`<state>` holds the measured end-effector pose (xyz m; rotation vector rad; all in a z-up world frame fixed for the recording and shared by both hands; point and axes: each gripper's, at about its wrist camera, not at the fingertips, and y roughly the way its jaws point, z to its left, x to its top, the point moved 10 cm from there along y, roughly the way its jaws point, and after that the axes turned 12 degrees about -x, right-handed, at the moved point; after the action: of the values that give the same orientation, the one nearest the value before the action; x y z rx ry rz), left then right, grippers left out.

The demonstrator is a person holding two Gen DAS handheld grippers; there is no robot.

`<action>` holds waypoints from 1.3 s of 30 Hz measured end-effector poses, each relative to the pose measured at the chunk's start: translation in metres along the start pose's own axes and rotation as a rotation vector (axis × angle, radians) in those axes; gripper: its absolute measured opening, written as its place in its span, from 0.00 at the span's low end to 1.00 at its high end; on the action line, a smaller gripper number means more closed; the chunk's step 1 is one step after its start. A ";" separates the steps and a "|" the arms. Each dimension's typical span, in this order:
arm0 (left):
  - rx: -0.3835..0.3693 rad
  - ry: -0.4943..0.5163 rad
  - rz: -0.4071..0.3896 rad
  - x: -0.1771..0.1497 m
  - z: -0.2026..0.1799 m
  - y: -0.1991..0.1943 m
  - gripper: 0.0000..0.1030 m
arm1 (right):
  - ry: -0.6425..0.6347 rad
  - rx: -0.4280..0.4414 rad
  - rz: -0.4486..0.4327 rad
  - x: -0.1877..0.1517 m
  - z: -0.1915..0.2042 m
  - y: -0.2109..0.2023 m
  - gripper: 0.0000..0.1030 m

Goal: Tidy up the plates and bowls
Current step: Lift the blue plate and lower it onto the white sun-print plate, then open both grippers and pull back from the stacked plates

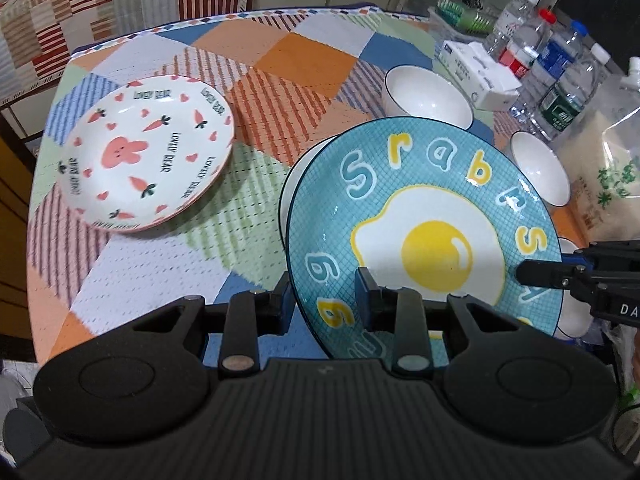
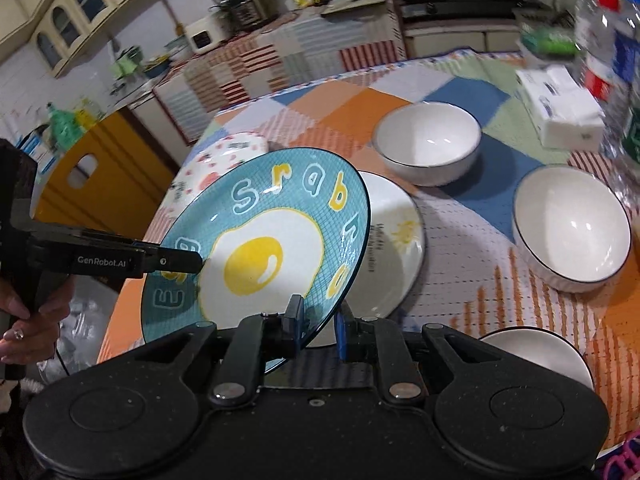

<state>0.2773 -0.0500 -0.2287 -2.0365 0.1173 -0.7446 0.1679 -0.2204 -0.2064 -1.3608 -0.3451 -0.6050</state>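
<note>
A blue plate (image 1: 424, 208) (image 2: 256, 216) printed with a fried egg is lifted and tilted above the table. My left gripper (image 1: 326, 292) (image 2: 196, 262) is shut on its near rim. My right gripper (image 2: 320, 320) (image 1: 528, 272) is shut on the opposite rim. Under the blue plate lies a white plate (image 2: 388, 248) (image 1: 294, 184) with a small sun drawing. A pink rabbit plate (image 1: 148, 152) (image 2: 224, 156) sits to the left. Three white bowls (image 2: 428, 140) (image 2: 572, 224) (image 2: 540, 356) stand to the right.
Water bottles (image 1: 560, 64), a white tissue pack (image 1: 480, 72) and a bag of rice (image 1: 600, 168) crowd the table's right side. The patchwork tablecloth (image 1: 280, 52) ends at the far and left edges. A person's hand (image 2: 24, 320) holds the left gripper's handle.
</note>
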 end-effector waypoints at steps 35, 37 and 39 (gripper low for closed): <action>-0.010 -0.062 0.090 -0.008 0.034 0.067 0.27 | -0.133 -0.312 0.057 0.006 -0.005 0.067 0.33; -0.007 -0.055 0.100 -0.010 0.031 0.067 0.26 | -0.154 -0.357 0.054 0.007 -0.004 0.067 0.34; -0.001 -0.058 0.118 -0.012 0.030 0.066 0.26 | -0.166 -0.390 0.043 0.009 -0.007 0.068 0.32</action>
<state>0.2976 -0.0604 -0.2983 -2.0313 0.2027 -0.6116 0.2144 -0.2229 -0.2578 -1.7950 -0.3414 -0.5417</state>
